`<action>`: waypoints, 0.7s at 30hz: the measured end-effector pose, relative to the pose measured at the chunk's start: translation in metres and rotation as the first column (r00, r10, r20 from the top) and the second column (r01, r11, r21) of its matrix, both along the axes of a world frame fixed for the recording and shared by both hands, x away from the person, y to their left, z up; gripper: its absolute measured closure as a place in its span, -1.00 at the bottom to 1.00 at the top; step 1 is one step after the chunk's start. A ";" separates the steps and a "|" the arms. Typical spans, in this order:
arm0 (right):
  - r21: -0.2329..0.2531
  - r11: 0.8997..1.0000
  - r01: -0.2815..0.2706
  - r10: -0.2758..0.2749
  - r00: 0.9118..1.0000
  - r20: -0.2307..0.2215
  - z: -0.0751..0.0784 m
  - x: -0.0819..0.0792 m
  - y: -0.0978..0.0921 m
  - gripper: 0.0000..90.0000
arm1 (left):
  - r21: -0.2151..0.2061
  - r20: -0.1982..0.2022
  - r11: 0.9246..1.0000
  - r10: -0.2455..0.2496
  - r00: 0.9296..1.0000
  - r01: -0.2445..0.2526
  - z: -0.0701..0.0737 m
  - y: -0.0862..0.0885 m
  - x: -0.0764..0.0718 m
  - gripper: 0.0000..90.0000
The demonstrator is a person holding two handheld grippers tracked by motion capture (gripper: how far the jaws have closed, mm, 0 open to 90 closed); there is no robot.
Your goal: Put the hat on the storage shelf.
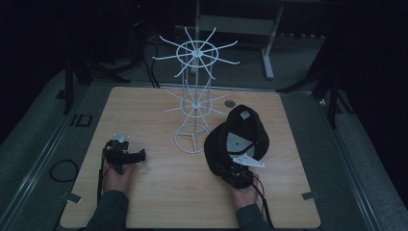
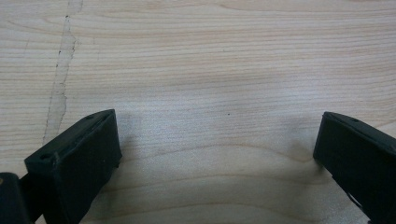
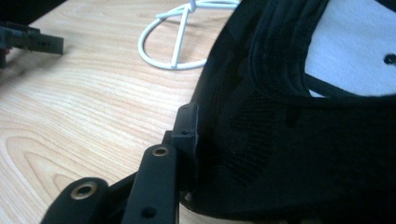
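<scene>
While the left gripper (image 1: 126, 155) is rested wide open on the pale wooden table (image 1: 159, 192), the black fabric cap (image 1: 236, 139) beside the white wire rack (image 1: 195, 103) is clamped by the right gripper (image 1: 237, 174).

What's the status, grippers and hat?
Right gripper shut on black hat brim. Left gripper open over table. White wire rack beside hat.
</scene>
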State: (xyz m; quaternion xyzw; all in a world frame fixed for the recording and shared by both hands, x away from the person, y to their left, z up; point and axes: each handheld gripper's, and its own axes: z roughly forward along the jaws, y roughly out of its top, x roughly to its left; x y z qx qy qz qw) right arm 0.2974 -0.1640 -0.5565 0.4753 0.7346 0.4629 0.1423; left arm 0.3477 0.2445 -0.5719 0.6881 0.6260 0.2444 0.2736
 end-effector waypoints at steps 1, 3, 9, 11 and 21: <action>0.004 1.000 0.009 -0.009 1.000 0.003 0.001 0.000 -0.001 0.56 | 0.000 0.000 1.000 0.000 1.000 0.000 0.000 0.000 0.000 -0.98; 0.011 1.000 0.023 -0.023 1.000 0.010 0.002 -0.001 -0.003 0.59 | 0.001 -0.001 1.000 -0.001 1.000 0.001 0.000 0.000 0.000 -0.98; 0.015 0.999 0.040 -0.040 0.999 0.032 0.005 0.000 -0.010 0.72 | 0.000 0.000 1.000 0.000 1.000 0.000 0.000 0.000 0.000 -0.98; 0.014 0.999 0.045 -0.046 0.998 0.038 0.007 -0.001 -0.010 0.73 | 0.001 -0.001 1.000 -0.001 1.000 0.001 0.000 0.000 0.000 -0.98; 0.012 0.996 0.087 -0.087 0.994 0.064 0.010 -0.001 -0.016 0.77 | 0.000 0.000 1.000 0.000 1.000 0.000 0.000 0.000 0.000 -0.98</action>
